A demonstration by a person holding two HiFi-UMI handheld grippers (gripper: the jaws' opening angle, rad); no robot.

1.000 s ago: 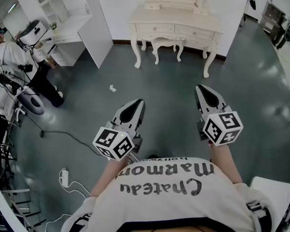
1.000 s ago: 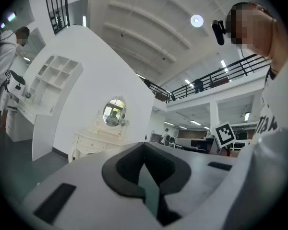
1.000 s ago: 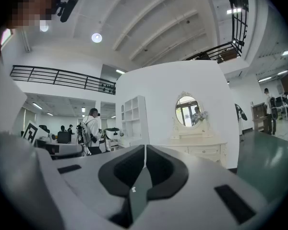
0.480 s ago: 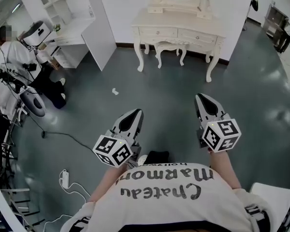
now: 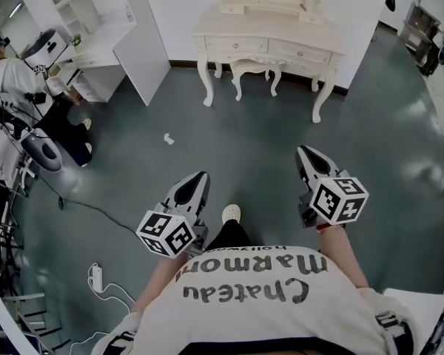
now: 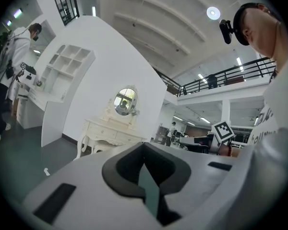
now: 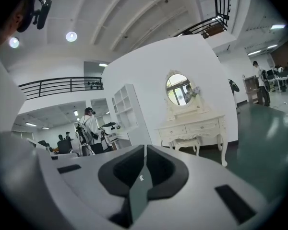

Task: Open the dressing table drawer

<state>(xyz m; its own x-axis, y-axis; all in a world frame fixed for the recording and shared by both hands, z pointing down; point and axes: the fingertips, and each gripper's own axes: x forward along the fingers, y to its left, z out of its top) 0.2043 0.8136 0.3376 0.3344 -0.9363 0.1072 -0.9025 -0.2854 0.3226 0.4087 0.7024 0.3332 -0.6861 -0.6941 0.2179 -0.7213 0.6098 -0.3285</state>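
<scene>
A cream dressing table point(image 5: 266, 39) with two shut front drawers point(image 5: 270, 48) stands against the white wall ahead, an oval mirror point(image 7: 178, 89) on top and a stool point(image 5: 253, 70) tucked under it. It also shows small in the left gripper view point(image 6: 113, 131) and the right gripper view point(image 7: 194, 128). My left gripper point(image 5: 200, 177) and right gripper point(image 5: 303, 152) are held low in front of me, far short of the table, both shut with nothing between the jaws.
A white shelf unit point(image 5: 107, 28) stands at the left, with a person point(image 5: 18, 87) and equipment beside it. A scrap of paper point(image 5: 169, 137) and a cable with a power strip point(image 5: 96, 276) lie on the grey-green floor. My shoe point(image 5: 231, 214) shows below.
I have stepped forward; one shoe now shows between the grippers. Both grippers have dropped slightly in the view and stay shut. The table's drawers have not moved.
</scene>
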